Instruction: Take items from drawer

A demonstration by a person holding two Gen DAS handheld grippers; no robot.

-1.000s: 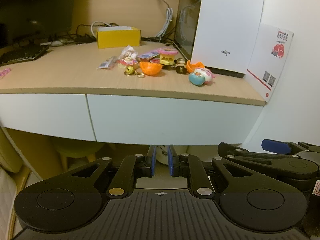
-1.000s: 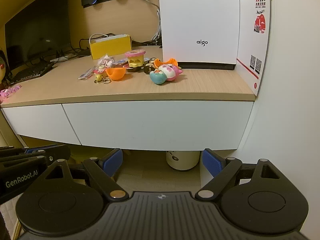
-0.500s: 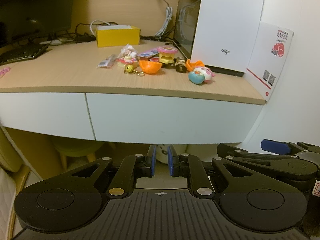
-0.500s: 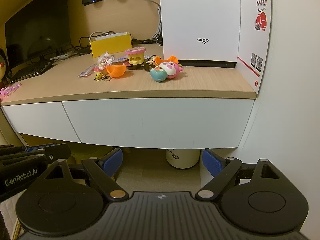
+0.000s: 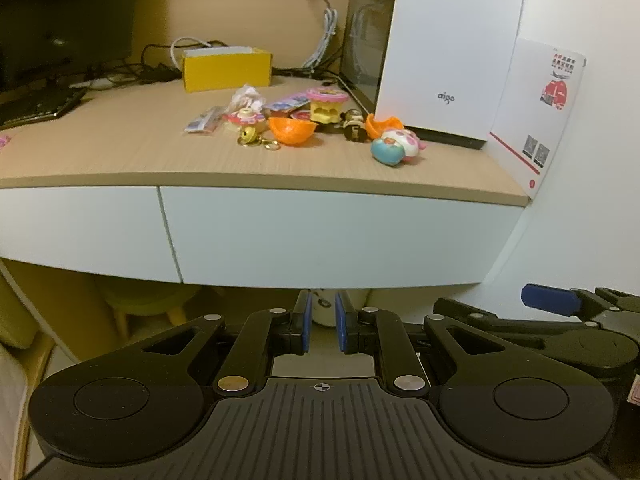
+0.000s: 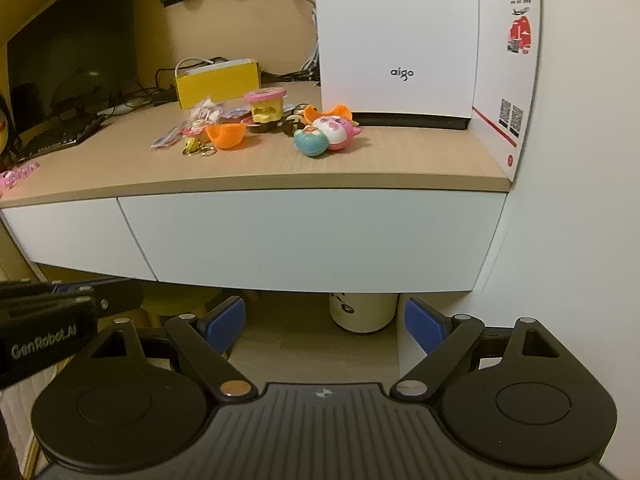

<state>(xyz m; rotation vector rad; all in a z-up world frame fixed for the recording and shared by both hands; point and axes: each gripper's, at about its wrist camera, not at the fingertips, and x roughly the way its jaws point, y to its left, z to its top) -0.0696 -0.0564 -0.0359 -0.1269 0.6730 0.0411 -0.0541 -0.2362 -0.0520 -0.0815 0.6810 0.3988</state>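
Left hand-held gripper (image 5: 322,326): blue pads nearly together, only a narrow slit between them, nothing clamped; it hangs in the air below the table edge. Right hand-held gripper (image 6: 325,326): jaws spread wide, empty, touching nothing; a white cylindrical bin (image 6: 363,312) on the floor shows in the gap between its pads. In the right wrist view the body of the left hand-held gripper enters from the left edge, printed "GenRobot.AI". Drawer (image 6: 312,236): white flat front, no handle visible, fully shut, directly ahead of and above both hand-held grippers, well apart from the pads; a narrower white front (image 5: 80,228) sits to its left. Contents of the drawer not visible. On the wooden table (image 5: 120,148) above it lies a cluster of small toys: a blue, white and pink figure (image 6: 326,136) nearest the front edge, an orange half shell (image 6: 226,136), gold key rings (image 6: 200,148) just beside it, a pink and yellow toy (image 6: 266,106) behind. Farther back: a yellow box (image 6: 218,84), a dark monitor (image 6: 76,52) at left, a white case (image 6: 396,40) marked "aigo". A white card (image 6: 514,72) with red graphics, QR codes and small print too fine to read leans on the right wall.
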